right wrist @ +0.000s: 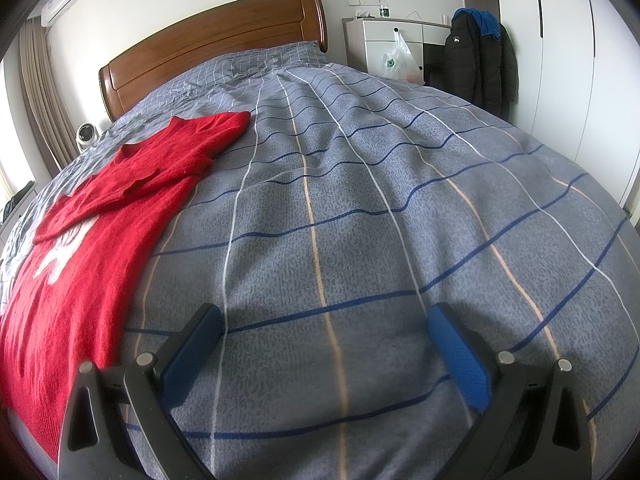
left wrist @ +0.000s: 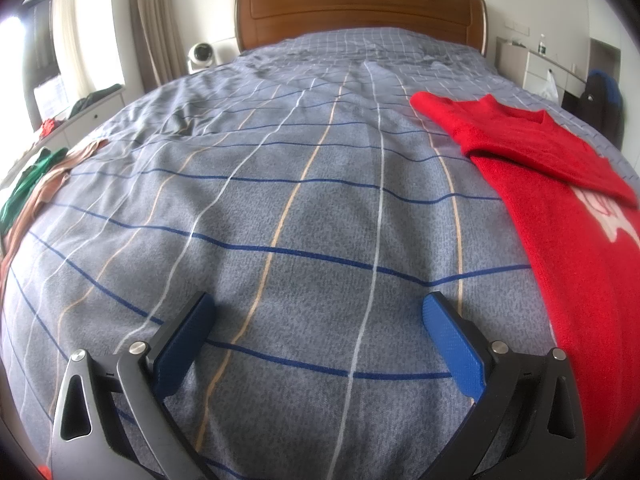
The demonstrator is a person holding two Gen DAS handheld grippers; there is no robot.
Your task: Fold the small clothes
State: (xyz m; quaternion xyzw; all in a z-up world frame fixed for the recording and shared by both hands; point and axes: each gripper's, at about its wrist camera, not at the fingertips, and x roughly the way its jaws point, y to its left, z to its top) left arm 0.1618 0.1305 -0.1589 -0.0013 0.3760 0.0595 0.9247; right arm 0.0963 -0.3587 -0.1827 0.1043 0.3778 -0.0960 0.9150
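Note:
A red knitted sweater (left wrist: 568,216) with a white motif lies flat on the grey checked bedcover (left wrist: 280,200), its sleeves folded across the chest. In the left wrist view it runs down the right side; in the right wrist view the sweater (right wrist: 92,248) fills the left side. My left gripper (left wrist: 318,312) hovers open over bare cover, left of the sweater's edge. My right gripper (right wrist: 326,322) stands open too, over bare cover just right of the sweater. Nothing sits between either pair of blue pads.
Green and tan clothes (left wrist: 32,184) lie at the bed's left edge. A wooden headboard (left wrist: 360,12) closes the far end. A small white fan (left wrist: 200,56) stands at the left, a dresser (right wrist: 392,44) with a plastic bag and dark jackets (right wrist: 480,64) at the right.

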